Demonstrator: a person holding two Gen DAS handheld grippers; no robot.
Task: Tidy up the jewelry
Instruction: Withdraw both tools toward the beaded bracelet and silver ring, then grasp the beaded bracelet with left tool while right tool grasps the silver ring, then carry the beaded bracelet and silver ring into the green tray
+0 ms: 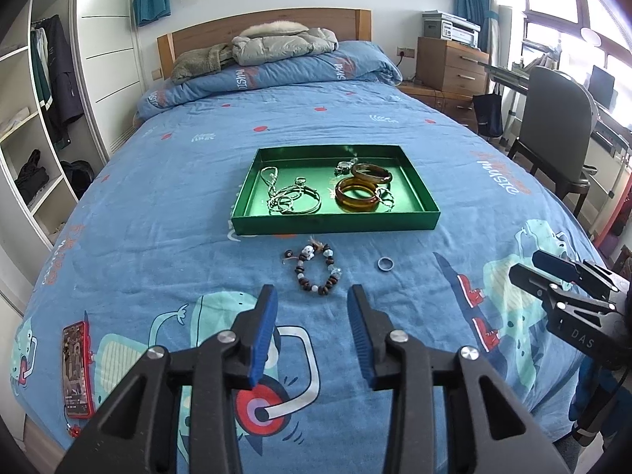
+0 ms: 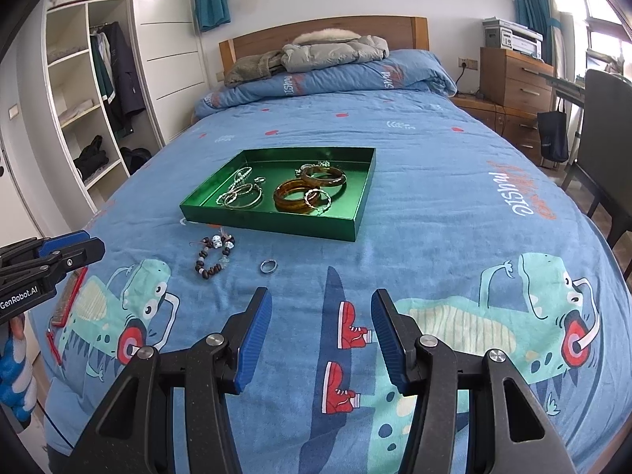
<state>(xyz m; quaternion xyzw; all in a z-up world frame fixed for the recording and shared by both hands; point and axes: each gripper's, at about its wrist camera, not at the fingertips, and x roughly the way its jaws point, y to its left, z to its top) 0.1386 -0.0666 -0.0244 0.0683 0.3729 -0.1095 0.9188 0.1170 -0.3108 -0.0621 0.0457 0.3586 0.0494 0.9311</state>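
Observation:
A green tray (image 1: 252, 224) (image 2: 189, 210) lies mid-bed holding two amber bangles (image 1: 356, 197) (image 2: 293, 196), silver bangles (image 1: 294, 201) (image 2: 241, 197) and a chain. In front of it on the blue bedspread lie a beaded bracelet (image 1: 316, 270) (image 2: 215, 256) and a silver ring (image 1: 385, 264) (image 2: 268, 266). My left gripper (image 1: 312, 296) hovers just short of the bracelet, jaws apart with nothing between them. My right gripper (image 2: 322, 300) hangs over the bedspread to the right of and short of the ring, likewise open and empty. Each gripper shows at the edge of the other's view.
A red-cased phone (image 1: 77, 367) (image 2: 67, 296) lies near the bed's left front corner. Folded jackets (image 1: 284, 45) sit on the pillow end. A chair (image 1: 553, 126) and desk stand to the right, open wardrobe shelves (image 1: 27, 118) to the left.

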